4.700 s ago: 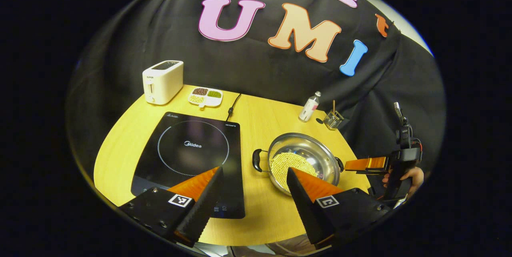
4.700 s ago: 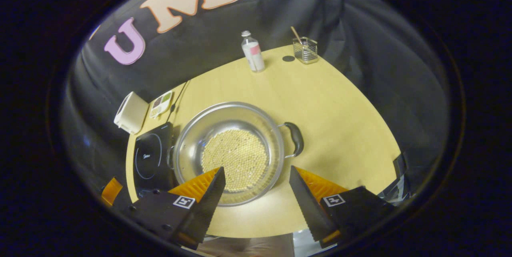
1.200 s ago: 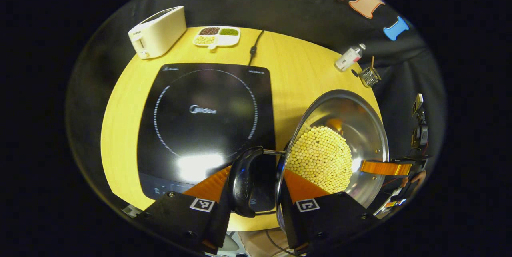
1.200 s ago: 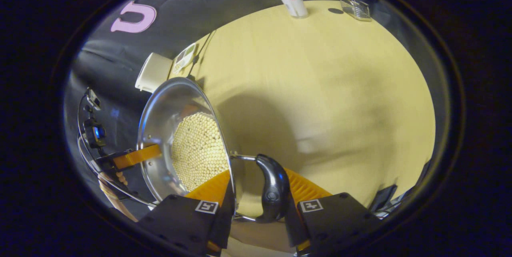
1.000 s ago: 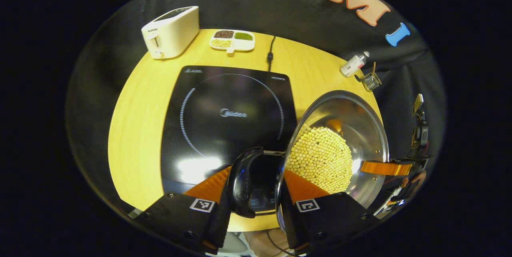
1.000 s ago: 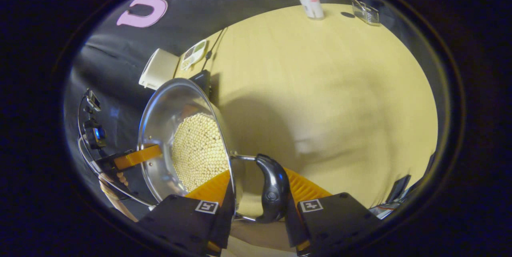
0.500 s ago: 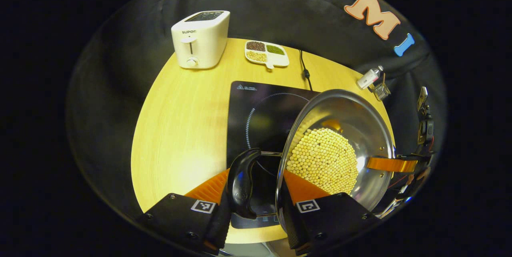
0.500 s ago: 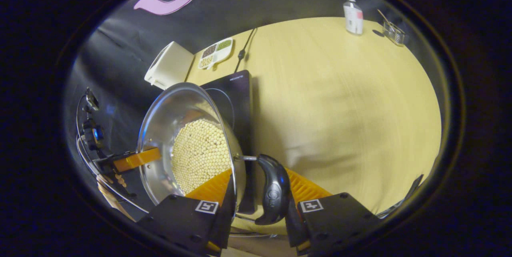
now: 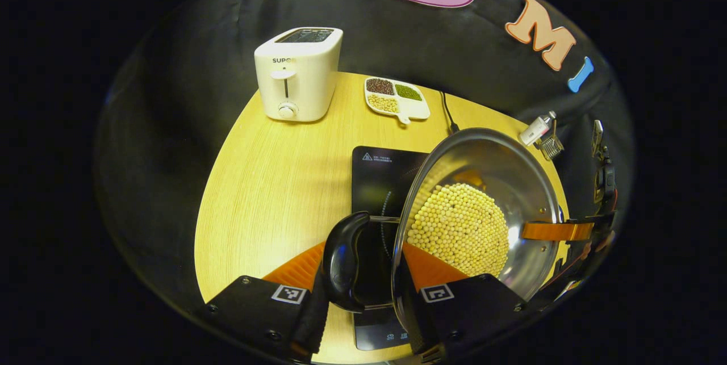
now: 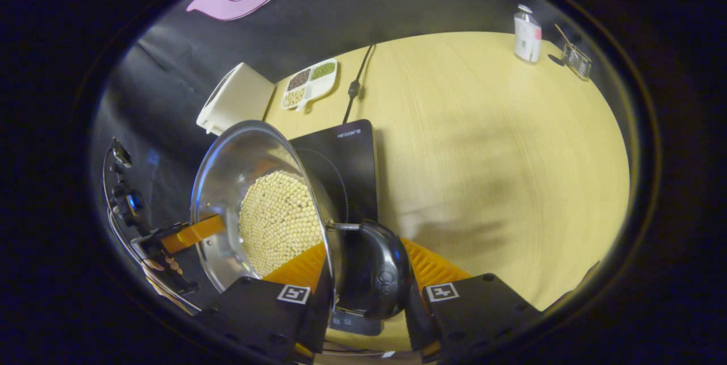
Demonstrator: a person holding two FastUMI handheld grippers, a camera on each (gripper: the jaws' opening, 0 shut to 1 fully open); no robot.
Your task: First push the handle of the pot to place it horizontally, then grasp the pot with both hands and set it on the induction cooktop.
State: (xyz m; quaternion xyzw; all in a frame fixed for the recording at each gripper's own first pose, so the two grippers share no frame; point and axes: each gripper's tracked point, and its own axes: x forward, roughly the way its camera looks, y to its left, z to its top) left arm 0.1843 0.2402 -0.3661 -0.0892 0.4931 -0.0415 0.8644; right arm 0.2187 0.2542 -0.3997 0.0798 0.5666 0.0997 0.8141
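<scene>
Left gripper [image 9: 359, 274] & right gripper [image 10: 366, 277] each clamp a pot [image 9: 483, 212] handle, frame bottom-center, carrying it level over induction cooktop [image 9: 375, 183].

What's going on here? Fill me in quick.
A person is carrying a steel pot of pale beans with a pair of tongs in each hand. The left tongs clamp the pot's left handle and the right tongs clamp the right handle. The pot is above the black induction cooktop on the yellow table; I can't tell whether it has touched down. A toaster and a snack dish sit at the back.
</scene>
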